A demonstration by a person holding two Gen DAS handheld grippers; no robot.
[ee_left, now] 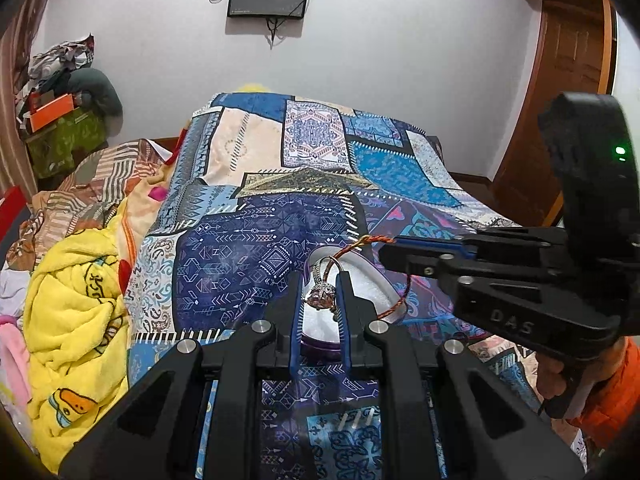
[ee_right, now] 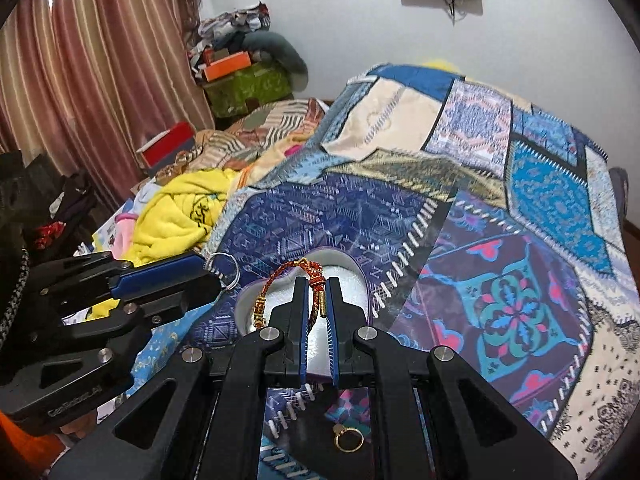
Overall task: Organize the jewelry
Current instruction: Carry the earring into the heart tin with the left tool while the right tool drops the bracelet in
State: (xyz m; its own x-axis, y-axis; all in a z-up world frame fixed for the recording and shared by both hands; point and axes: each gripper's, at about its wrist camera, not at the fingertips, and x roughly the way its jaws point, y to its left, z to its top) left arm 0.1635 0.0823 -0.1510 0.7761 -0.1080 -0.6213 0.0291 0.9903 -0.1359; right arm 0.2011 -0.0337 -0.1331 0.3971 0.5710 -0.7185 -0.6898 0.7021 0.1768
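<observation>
- The left gripper (ee_left: 320, 292) pinches a silver ring (ee_left: 320, 294) with a pink stone, jaws narrow around it, just above the tray (ee_left: 370, 276).
- The right gripper (ee_right: 317, 292) clamps a red-and-gold braided bracelet (ee_right: 280, 288); its loop hangs over the tray's white lining.
- The tray, heart-shaped with a purple rim, sits on the patchwork bedspread (ee_right: 520, 200).
- A gold ring (ee_right: 349, 440) lies on the bedspread near the right gripper's base, apart from the tray.
- A yellow blanket (ee_left: 76, 320) is heaped beside the bedspread.
</observation>
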